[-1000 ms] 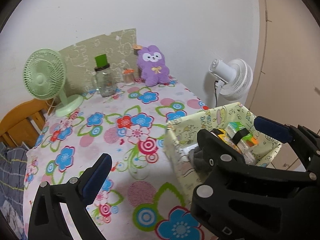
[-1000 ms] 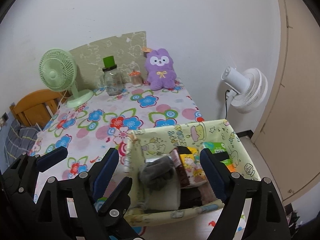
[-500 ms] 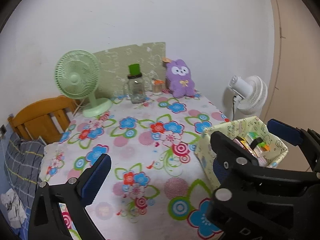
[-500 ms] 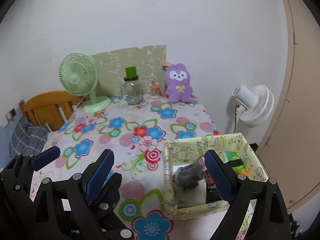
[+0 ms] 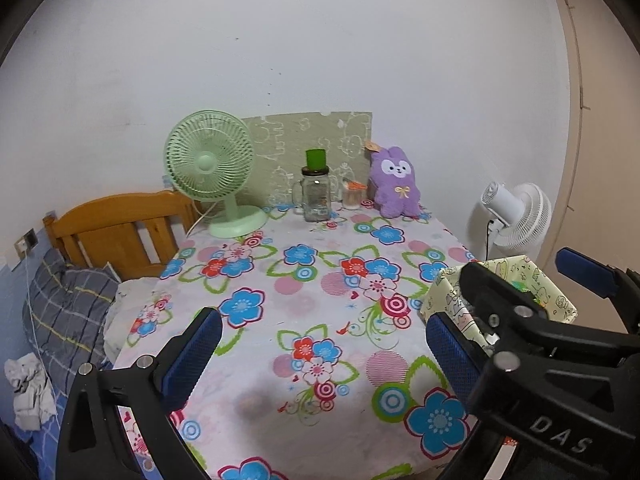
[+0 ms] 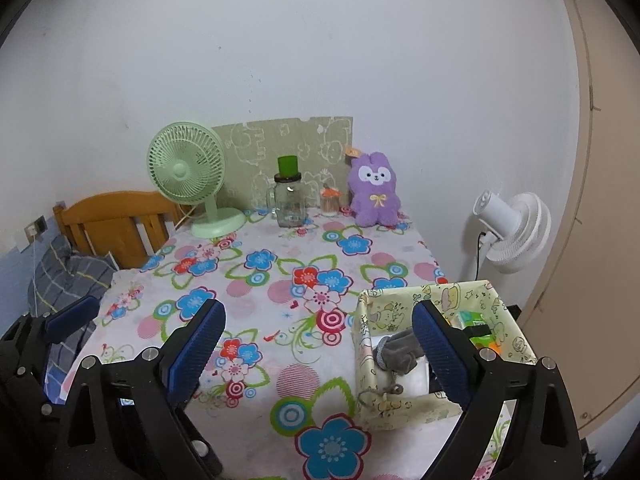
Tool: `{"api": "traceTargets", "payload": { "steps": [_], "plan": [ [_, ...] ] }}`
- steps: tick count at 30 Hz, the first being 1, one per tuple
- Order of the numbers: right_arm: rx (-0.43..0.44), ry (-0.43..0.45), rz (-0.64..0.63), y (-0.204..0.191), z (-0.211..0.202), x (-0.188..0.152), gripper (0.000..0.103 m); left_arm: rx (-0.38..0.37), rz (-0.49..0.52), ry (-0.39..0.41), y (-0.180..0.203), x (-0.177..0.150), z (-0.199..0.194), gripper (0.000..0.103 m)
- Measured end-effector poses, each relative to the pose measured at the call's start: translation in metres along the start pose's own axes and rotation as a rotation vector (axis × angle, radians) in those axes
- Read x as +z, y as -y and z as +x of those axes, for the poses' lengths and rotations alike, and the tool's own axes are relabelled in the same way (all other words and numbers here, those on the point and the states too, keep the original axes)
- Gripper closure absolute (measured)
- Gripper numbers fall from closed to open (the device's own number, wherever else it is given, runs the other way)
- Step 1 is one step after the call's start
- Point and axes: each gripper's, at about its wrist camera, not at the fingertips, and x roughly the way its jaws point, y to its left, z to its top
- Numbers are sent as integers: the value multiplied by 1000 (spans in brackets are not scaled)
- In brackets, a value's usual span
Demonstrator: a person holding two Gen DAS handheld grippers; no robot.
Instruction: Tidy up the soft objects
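Observation:
A pale green cartoon-print fabric box (image 6: 400, 412) (image 5: 444, 300) sits at the near right of the floral table (image 6: 280, 280). Inside it lie a grey soft item (image 6: 394, 350), something white and colourful packets. A purple plush bunny (image 6: 374, 188) (image 5: 394, 182) stands upright at the far edge against the wall. My right gripper (image 6: 316, 346) hovers over the near table; its jaws are opening with nothing between them, and its right finger overlaps the box in view. My left gripper (image 5: 322, 354) is open and empty over the cloth, left of the box.
A green desk fan (image 6: 186, 176), a glass jar with a green lid (image 6: 289, 200) and a small orange-lidded jar (image 6: 330, 202) line the far edge. A white fan (image 6: 508, 232) stands right of the table. A wooden headboard (image 5: 116, 232) and plaid pillow (image 5: 64, 312) lie left.
Both grippers have drawn back and risen away from the box, so more of the table and room shows. The right jaws have spread wider. The box and plush have not moved.

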Motion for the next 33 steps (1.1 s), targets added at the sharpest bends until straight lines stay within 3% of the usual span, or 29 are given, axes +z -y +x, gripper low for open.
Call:
{"api": "traceTargets", "payload": {
  "steps": [33],
  "plan": [
    [-53, 64, 51, 25, -29, -7, 6, 20, -48, 27, -8, -2, -16, 0]
  ]
}}
